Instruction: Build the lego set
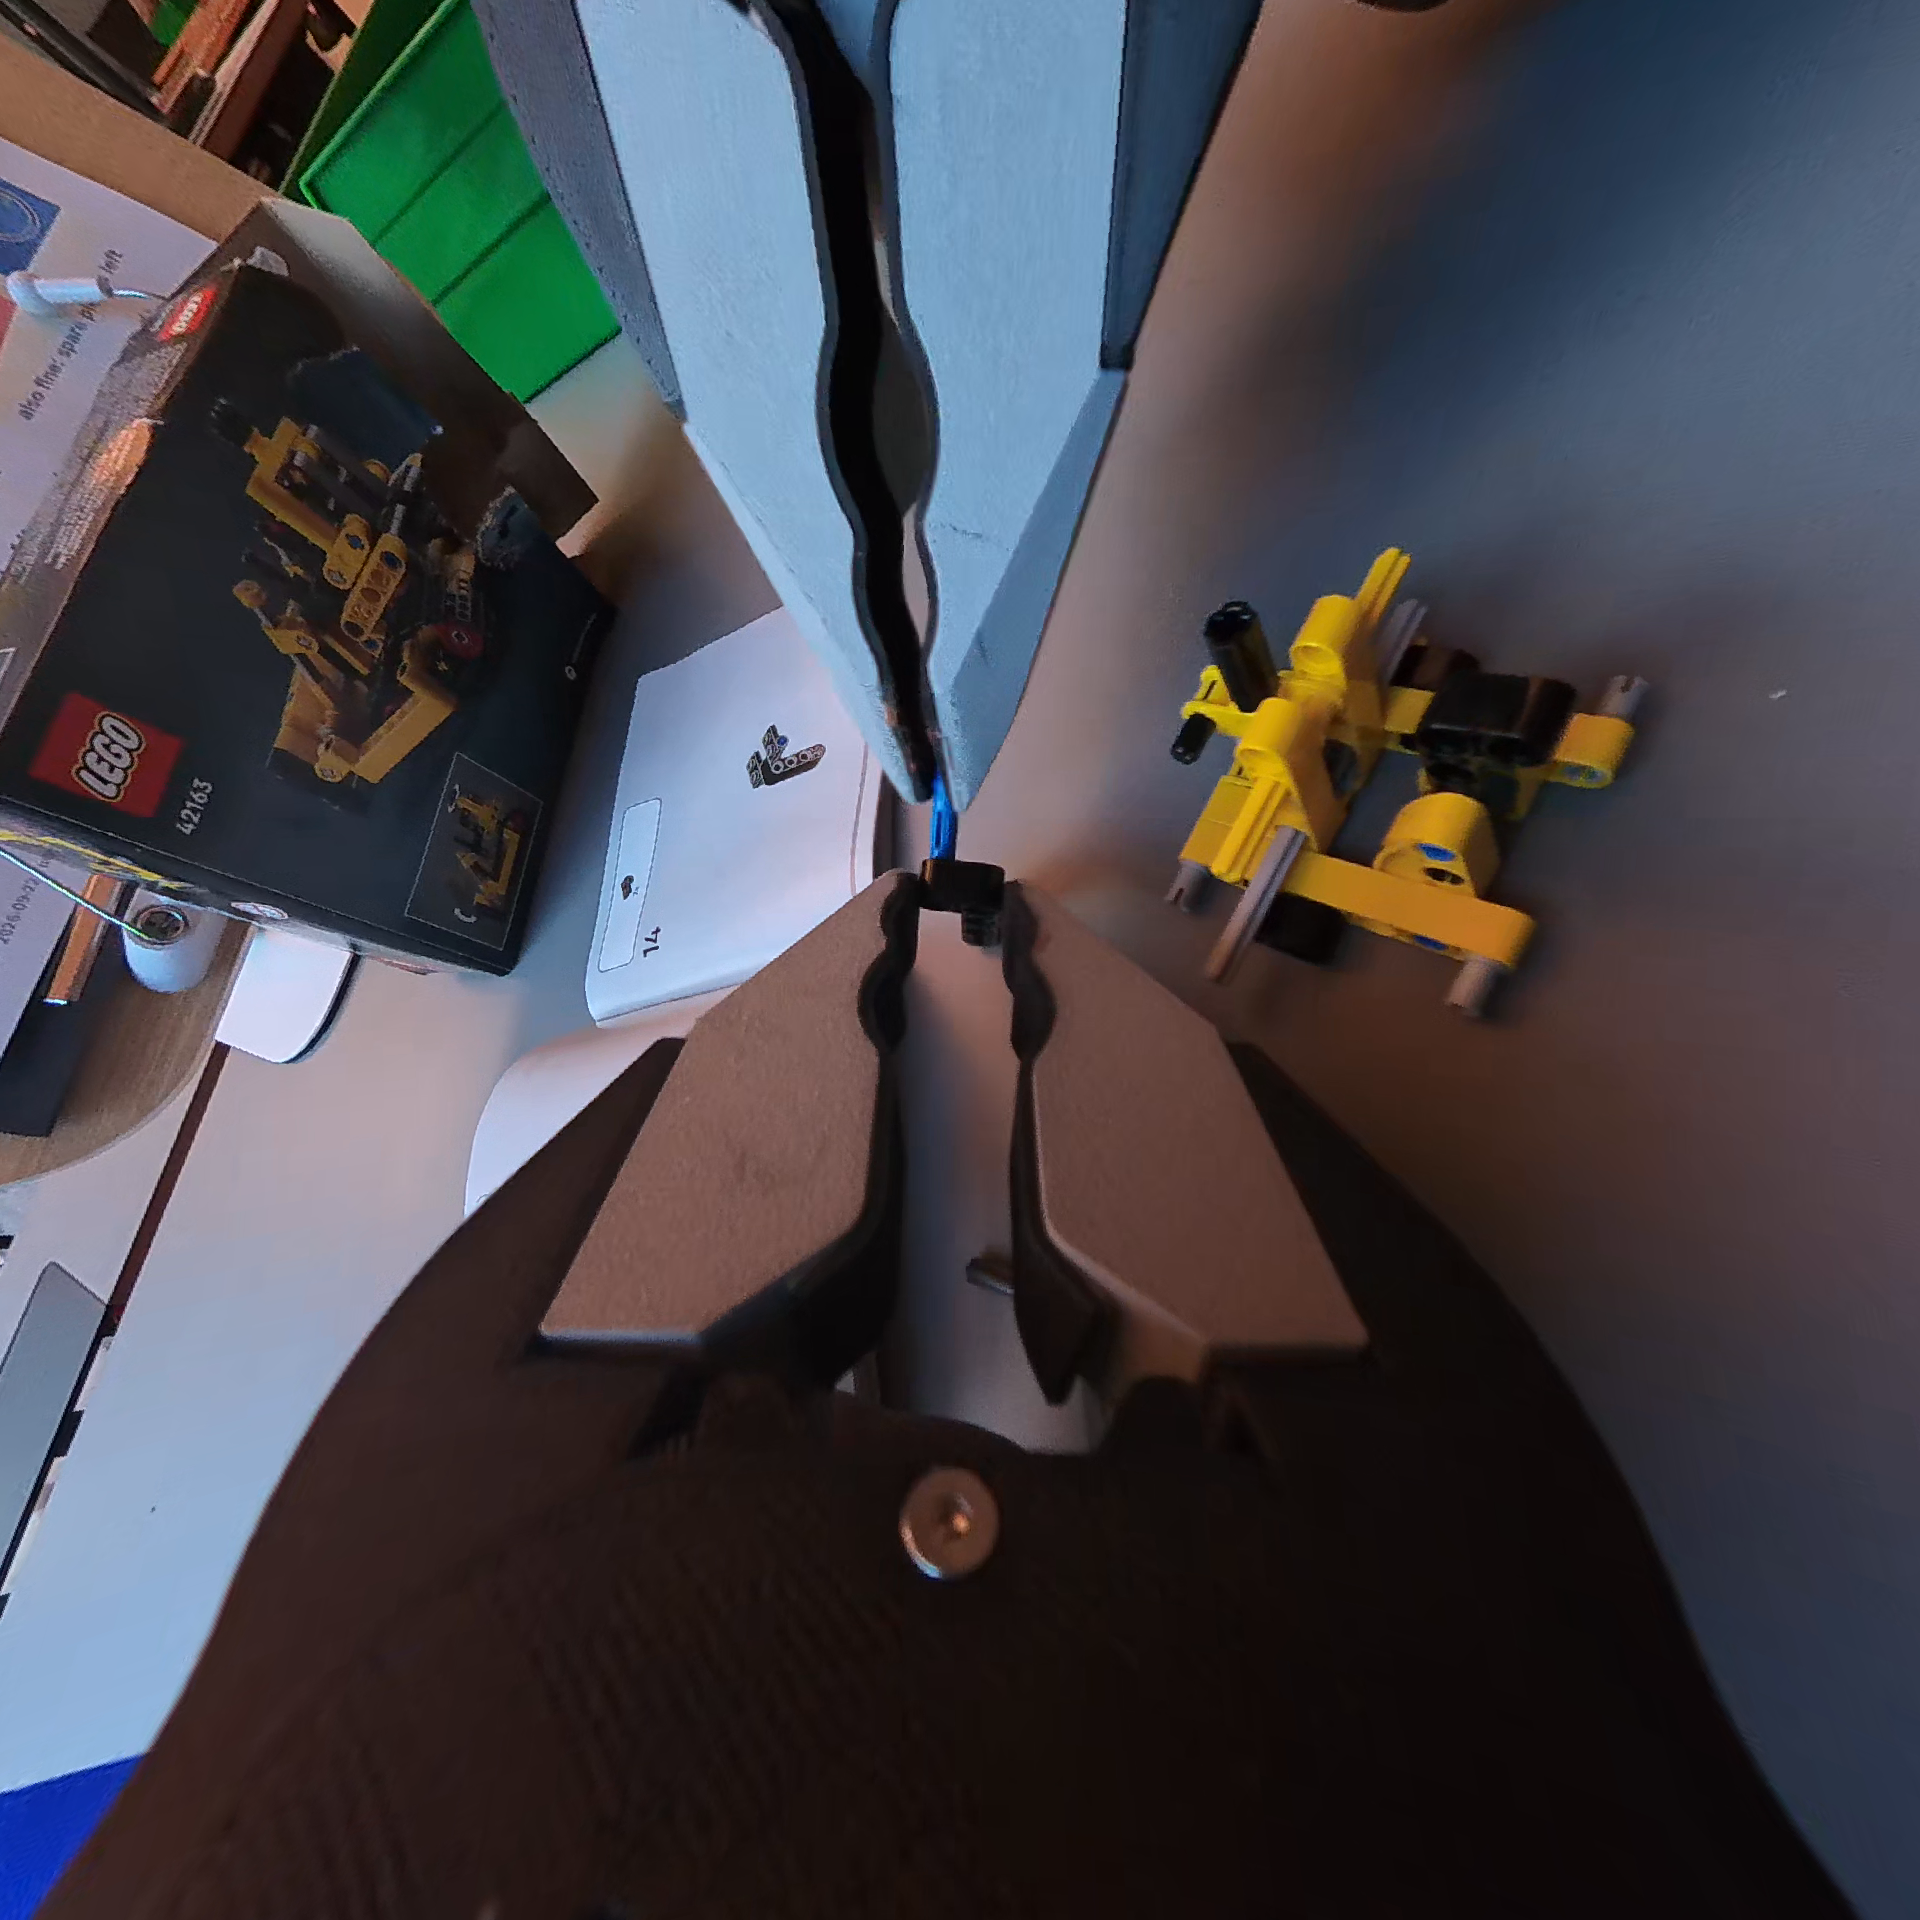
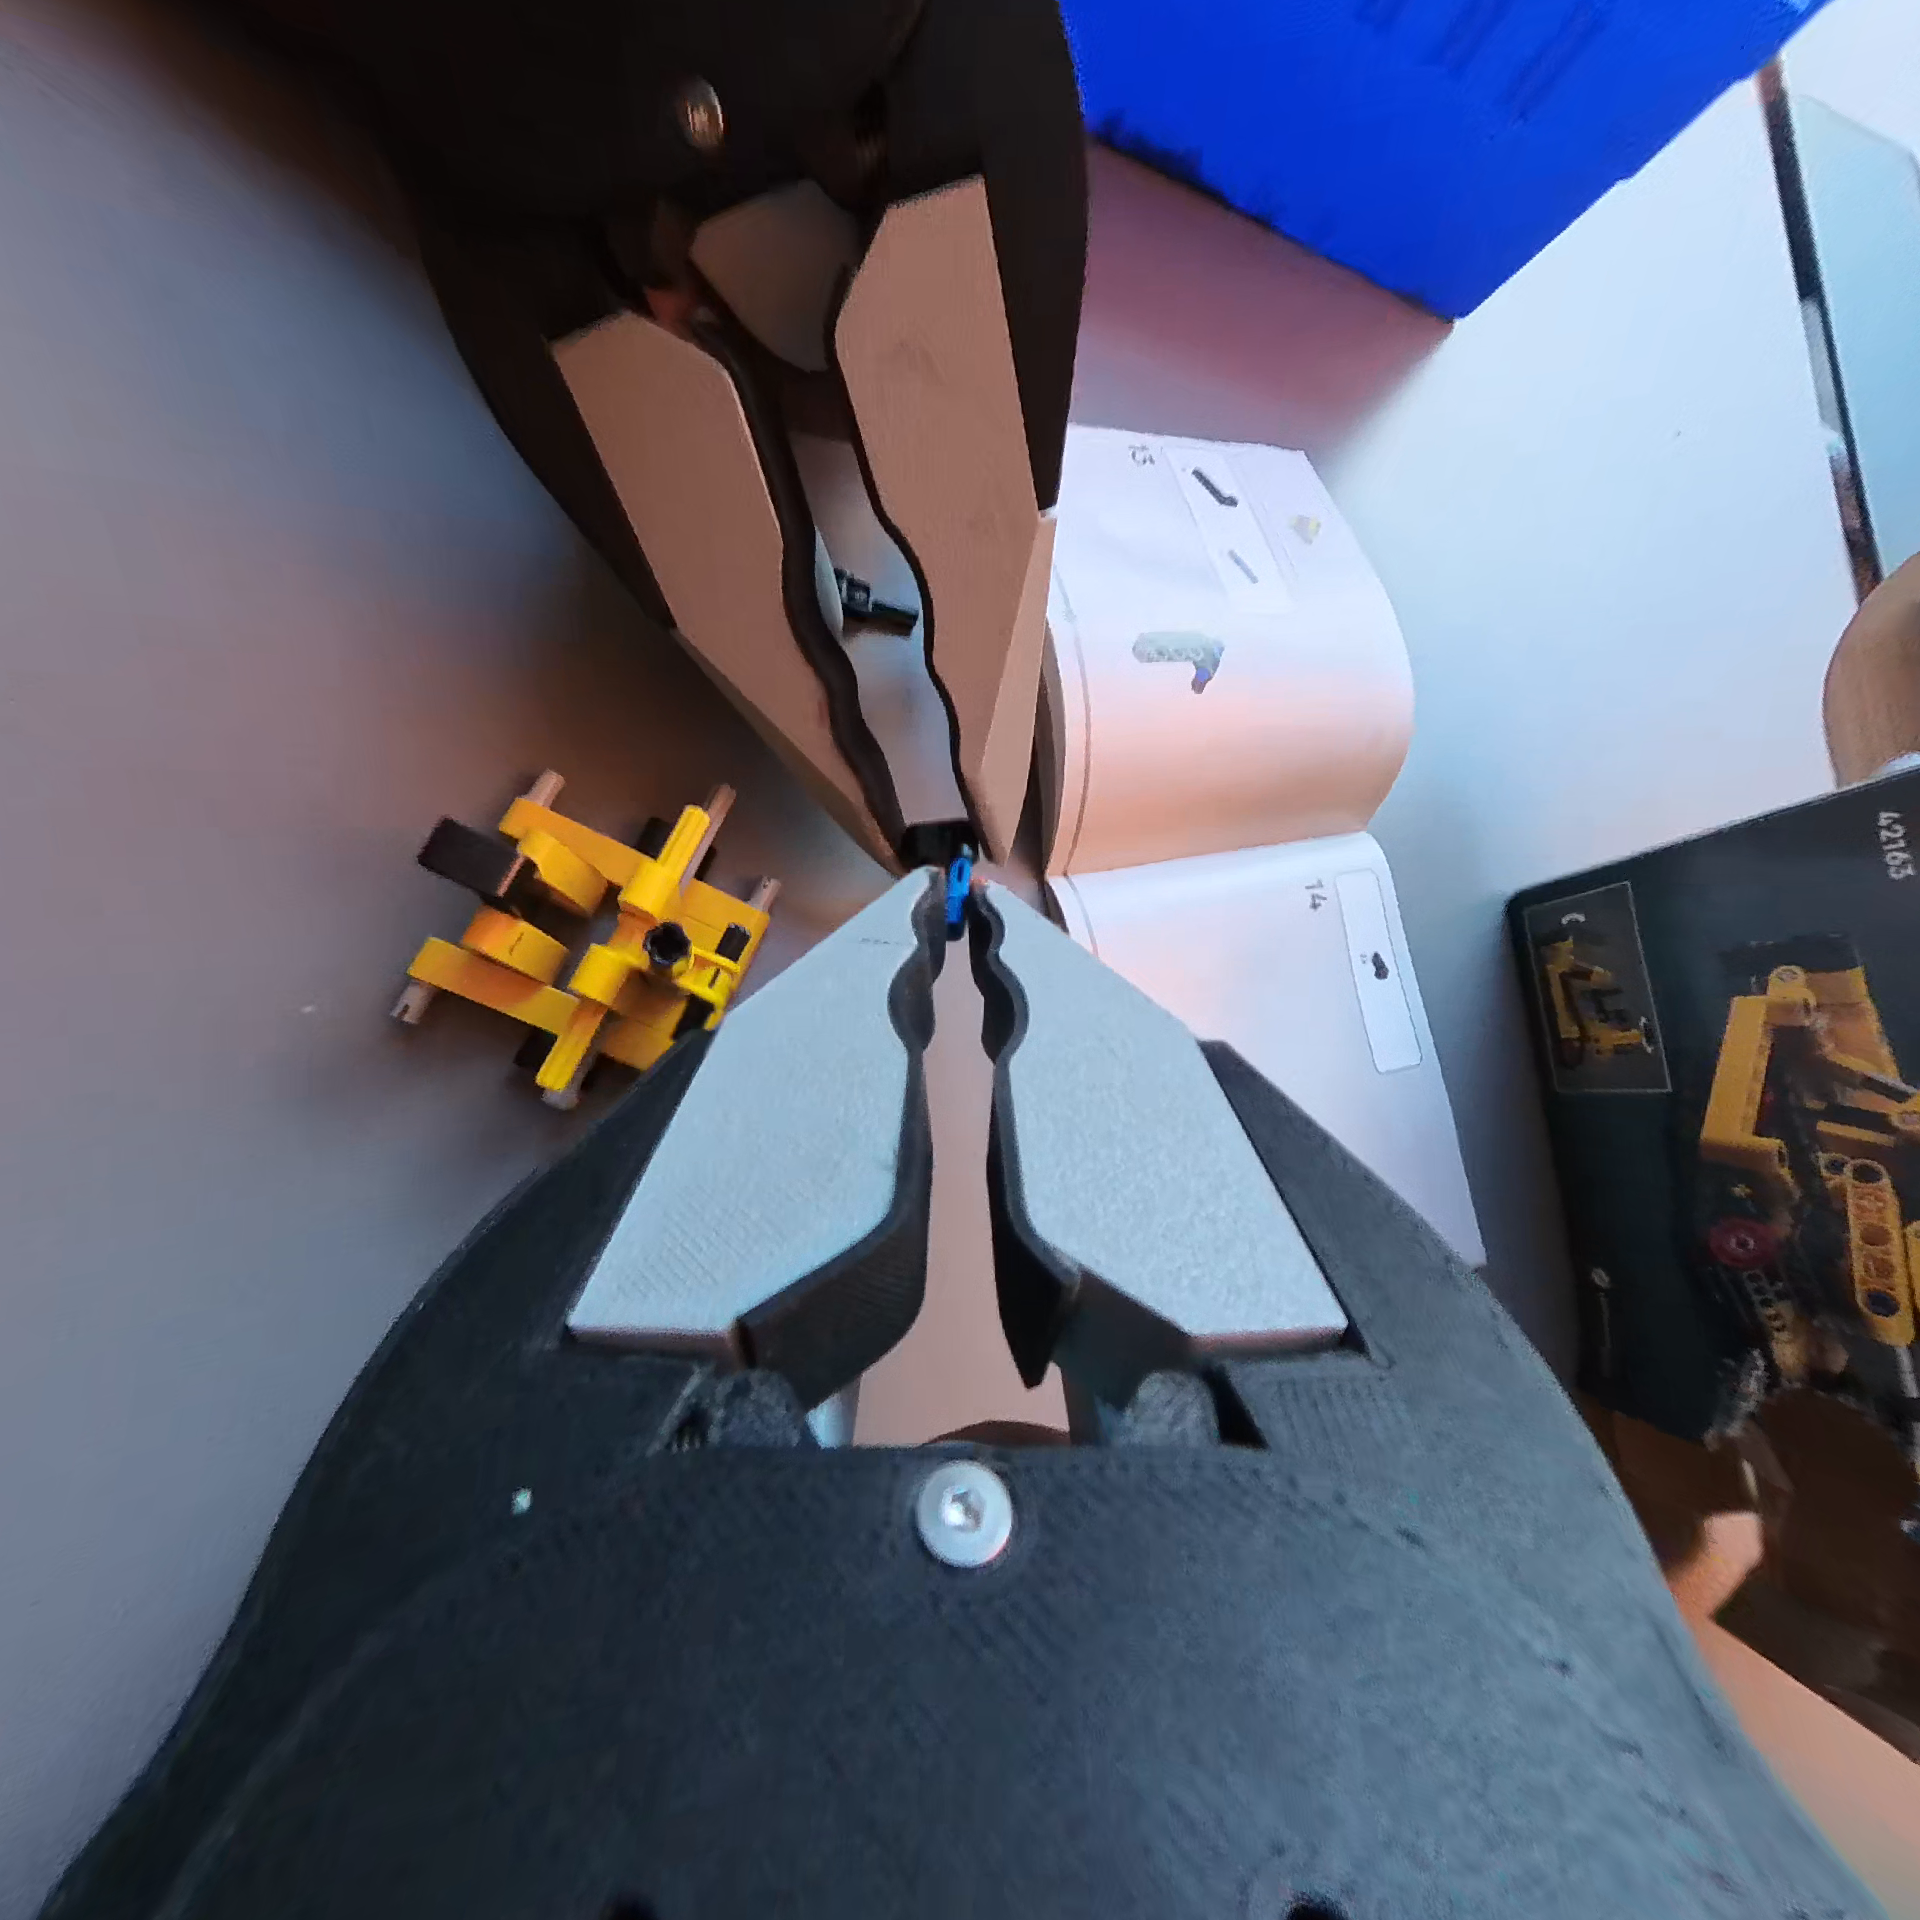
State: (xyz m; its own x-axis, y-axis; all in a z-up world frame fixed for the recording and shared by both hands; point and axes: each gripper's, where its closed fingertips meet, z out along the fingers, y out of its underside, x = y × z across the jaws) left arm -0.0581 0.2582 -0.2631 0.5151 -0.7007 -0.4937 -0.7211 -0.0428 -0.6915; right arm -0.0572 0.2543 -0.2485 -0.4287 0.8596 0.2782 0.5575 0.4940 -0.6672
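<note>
Only the right wrist view shows a loose black pin [image 2: 878, 606] on the bench behind the left gripper [image 1: 961, 896], whose tips clamp a black connector [image 1: 964, 886]. The right gripper [image 2: 961, 902] meets it tip to tip, pinching a blue pin [image 2: 956, 902]

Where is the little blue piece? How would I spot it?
Start at the open instruction booklet. Just left of it, two tools meet tip to tip above the table. The blue pin sits pinched in the right tool, the only blue bit between them, touching a black piece.
</note>
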